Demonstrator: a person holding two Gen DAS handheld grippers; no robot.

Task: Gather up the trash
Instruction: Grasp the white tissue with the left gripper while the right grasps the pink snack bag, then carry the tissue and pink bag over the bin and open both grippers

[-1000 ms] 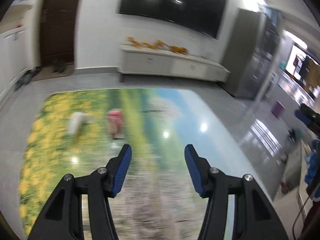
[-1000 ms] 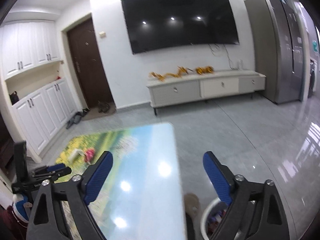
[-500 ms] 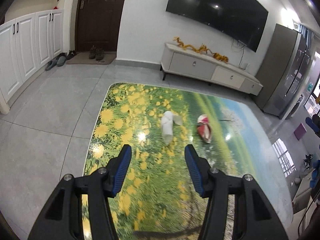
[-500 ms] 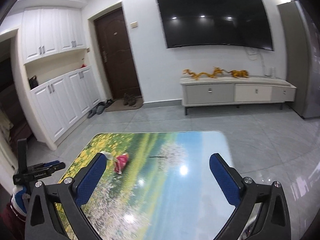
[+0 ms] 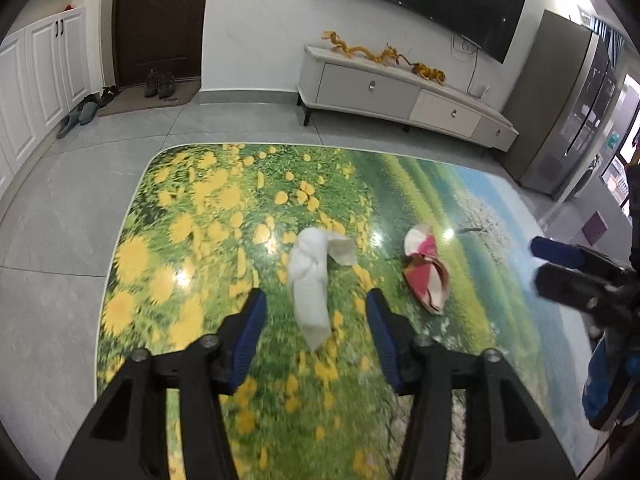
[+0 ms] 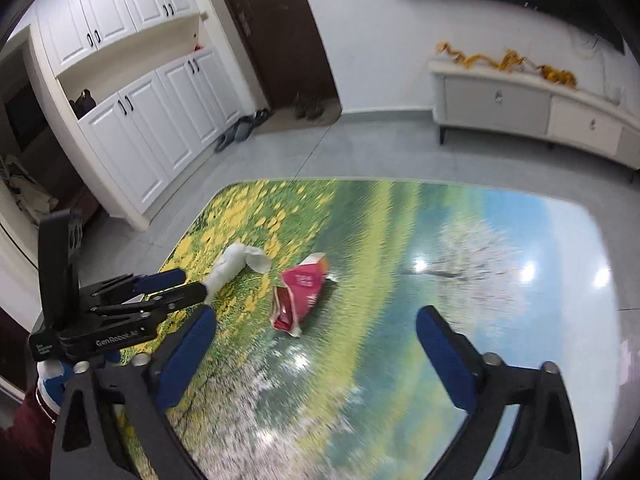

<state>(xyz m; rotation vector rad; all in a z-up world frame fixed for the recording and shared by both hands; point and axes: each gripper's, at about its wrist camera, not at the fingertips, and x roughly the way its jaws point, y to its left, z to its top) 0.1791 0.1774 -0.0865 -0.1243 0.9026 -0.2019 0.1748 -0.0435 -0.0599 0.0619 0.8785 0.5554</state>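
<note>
Both grippers, left gripper (image 5: 316, 320) and right gripper (image 6: 316, 356), are held wide open and empty above the bench (image 5: 500, 216); a white tissue (image 5: 310, 276) lies left of a pink wrapper (image 5: 426, 276).

The counter (image 5: 192, 240) carries a printed landscape — yellow flowers on green at one end, fading to pale blue and white blossom at the other. On it lie a white tissue (image 5: 310, 276) and a pink-and-white wrapper (image 5: 426, 276). Both the left gripper (image 5: 316, 328) and the right gripper (image 6: 316, 356) are black with blue pads. Behind them — a grey tiled floor (image 5: 52, 220), white cupboards (image 6: 148, 120), a dark brown door (image 5: 160, 20), and yellow-orange ornaments (image 5: 384, 56) on a cream sideboard.
</note>
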